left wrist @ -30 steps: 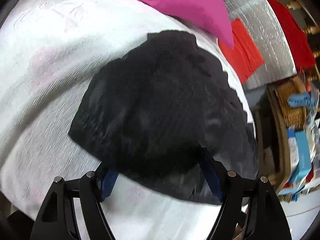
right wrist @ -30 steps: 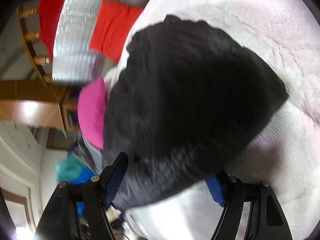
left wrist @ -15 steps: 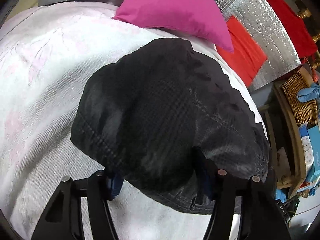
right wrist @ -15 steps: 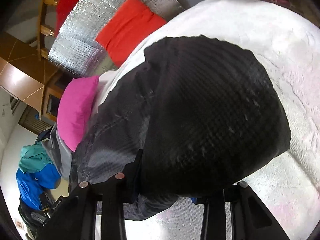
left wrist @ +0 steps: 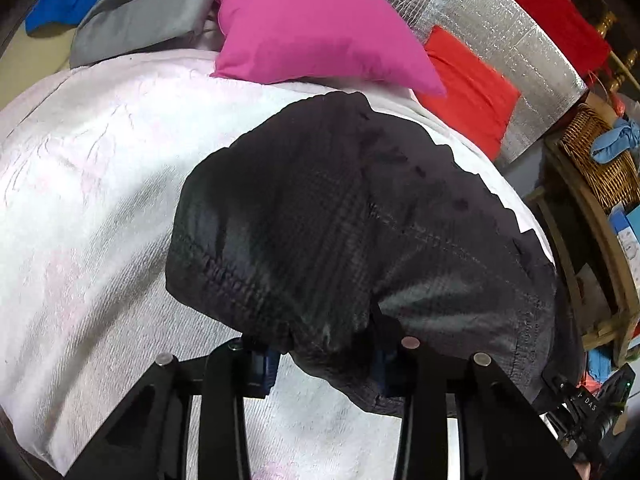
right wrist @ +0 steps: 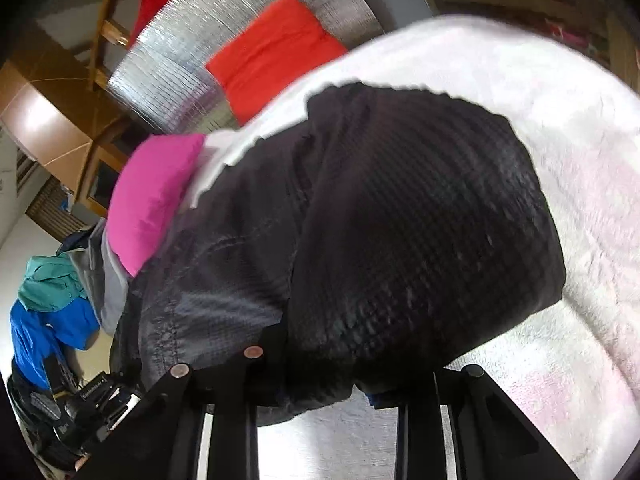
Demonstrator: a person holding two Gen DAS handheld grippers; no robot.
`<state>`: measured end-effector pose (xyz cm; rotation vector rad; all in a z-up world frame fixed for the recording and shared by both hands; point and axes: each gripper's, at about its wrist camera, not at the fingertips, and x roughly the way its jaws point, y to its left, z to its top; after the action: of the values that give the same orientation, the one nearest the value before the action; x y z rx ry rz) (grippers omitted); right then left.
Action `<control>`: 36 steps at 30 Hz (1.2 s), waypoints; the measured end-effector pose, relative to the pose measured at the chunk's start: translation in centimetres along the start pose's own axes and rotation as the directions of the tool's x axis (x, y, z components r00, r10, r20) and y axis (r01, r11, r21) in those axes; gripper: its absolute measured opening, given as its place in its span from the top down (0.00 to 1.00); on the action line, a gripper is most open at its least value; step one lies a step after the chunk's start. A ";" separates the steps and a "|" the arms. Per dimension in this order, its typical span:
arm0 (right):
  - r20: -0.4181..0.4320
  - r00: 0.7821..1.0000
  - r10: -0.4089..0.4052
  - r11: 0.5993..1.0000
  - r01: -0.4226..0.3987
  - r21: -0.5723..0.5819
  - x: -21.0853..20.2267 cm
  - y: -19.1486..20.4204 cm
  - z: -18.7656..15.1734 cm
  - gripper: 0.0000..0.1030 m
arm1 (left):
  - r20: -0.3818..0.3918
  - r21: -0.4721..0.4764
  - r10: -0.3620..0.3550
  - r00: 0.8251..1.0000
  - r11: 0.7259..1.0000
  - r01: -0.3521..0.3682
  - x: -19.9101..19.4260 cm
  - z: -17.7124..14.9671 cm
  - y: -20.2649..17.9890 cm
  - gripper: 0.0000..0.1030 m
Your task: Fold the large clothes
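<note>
Grippers are two: left gripper (left wrist: pixel 324 354) and right gripper (right wrist: pixel 322 380), whose jaws have just been closing, pinch one black garment (left wrist: pixel 340 232) lying on the white blanket (left wrist: pixel 88 184). One pink pillow (left wrist: pixel 316 28) lies behind.

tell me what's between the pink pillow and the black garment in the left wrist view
A strip of bare white bedspread separates the pink pillow from the black garment. It shows in the left wrist view; nothing else lies there.
</note>
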<state>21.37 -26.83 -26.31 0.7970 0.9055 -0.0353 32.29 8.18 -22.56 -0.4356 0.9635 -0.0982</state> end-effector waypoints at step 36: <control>0.094 0.992 -0.088 0.987 0.099 -0.127 -3.3 0.3 -0.6 0.73 | 0.132 0.226 0.131 0.983 0.961 -0.158 -3.7 -5.3 -3.0 0.67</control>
<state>18.97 -27.19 -23.98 0.6259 0.8524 -0.0915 26.22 4.83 -21.11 -0.1488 0.8541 -0.0534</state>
